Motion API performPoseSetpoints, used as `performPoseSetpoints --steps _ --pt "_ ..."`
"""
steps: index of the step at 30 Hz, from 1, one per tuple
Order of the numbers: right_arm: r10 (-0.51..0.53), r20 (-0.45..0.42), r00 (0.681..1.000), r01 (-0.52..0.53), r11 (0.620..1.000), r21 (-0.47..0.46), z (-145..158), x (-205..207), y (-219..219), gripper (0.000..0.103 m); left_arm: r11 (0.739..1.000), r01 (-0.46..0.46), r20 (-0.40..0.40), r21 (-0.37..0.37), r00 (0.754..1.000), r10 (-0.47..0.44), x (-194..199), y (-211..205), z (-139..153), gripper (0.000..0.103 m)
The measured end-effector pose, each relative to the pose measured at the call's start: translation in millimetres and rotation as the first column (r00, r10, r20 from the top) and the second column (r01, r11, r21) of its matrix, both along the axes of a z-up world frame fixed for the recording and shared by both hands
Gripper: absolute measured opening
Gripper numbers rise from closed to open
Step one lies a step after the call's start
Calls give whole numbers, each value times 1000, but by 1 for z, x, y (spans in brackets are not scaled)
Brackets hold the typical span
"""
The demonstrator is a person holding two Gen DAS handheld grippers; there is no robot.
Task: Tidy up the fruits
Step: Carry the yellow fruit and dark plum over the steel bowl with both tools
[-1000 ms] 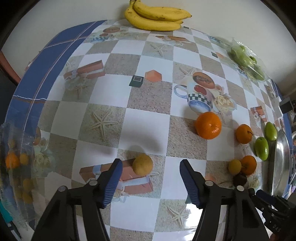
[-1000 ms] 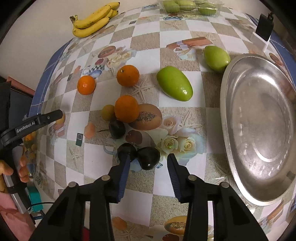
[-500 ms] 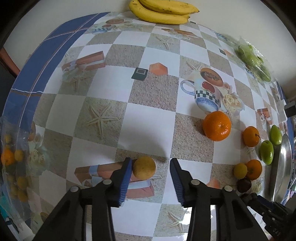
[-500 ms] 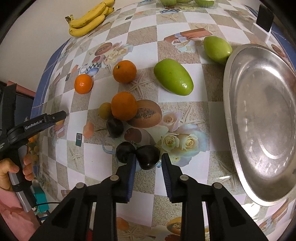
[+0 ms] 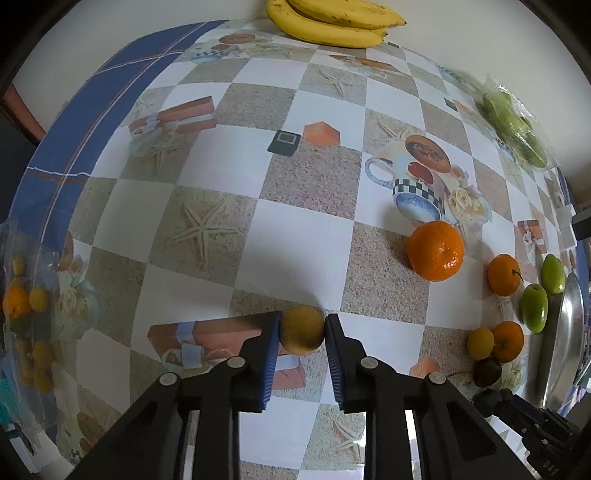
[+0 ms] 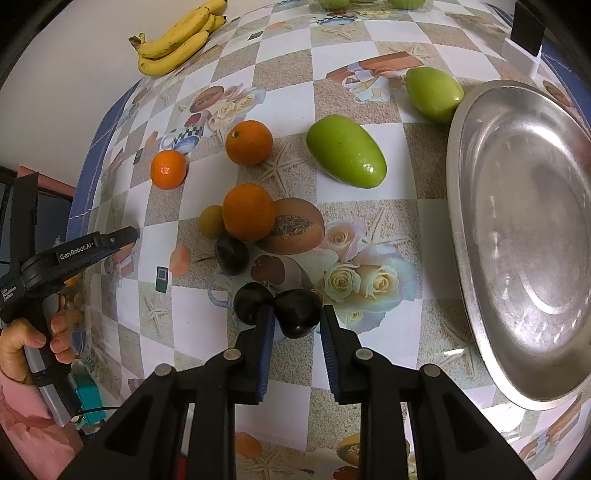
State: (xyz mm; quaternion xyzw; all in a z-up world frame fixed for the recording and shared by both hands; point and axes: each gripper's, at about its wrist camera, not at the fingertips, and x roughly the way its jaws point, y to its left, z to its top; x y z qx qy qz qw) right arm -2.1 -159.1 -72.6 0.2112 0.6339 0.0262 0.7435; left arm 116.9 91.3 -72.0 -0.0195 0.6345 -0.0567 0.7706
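Both claws closed since earlier: left claw (image 5: 303, 334) grasping yellow fruit (image 5: 302, 330), right claw (image 6: 297, 321) grasping dark plum (image 6: 297, 313); plate (image 6: 524, 236) edge cropped.

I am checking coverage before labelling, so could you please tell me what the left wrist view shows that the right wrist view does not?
Only the left wrist view shows the left gripper shut on a small yellow fruit.

Only the right wrist view shows the right gripper shut on a dark plum, and the full metal tray.

Both show the bananas, oranges and green mangoes.
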Motion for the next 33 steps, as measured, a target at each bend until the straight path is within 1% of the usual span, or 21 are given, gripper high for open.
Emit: performPoseSetpoints --steps 6,10,14,18,22,26,30,33 --pt "-1 10 1000 1 1000 10 2 0 -2 26 1000 -8 17 2 1000 8 -7 -4 13 26" --pt "-9 29 1000 8 1000 18 8 -2 -5 26 1000 -2 37 -10 999 3 -15 -12 29 26" --pt "-22 68 997 20 999 26 19 -5 -9 26 1000 15 78 -27 997 -12 -25 -27 54 26" --pt "-50 111 993 49 999 11 32 -6 -16 26 997 41 135 -58 990 -33 -32 -42 80 26" --pt "-70 165 984 70 998 9 46 -8 -24 26 994 56 160 -91 986 -41 -38 -66 95 26" --pt "-98 200 975 98 995 10 58 -10 -35 26 990 83 186 -115 981 -61 -44 -94 108 27" --pt "-127 236 963 148 986 -71 69 -12 -50 26 985 104 197 -138 977 -76 -49 -124 116 27" --pt "-171 241 955 194 978 -74 71 -16 -68 26 979 129 204 -156 974 -96 -54 -148 119 27"
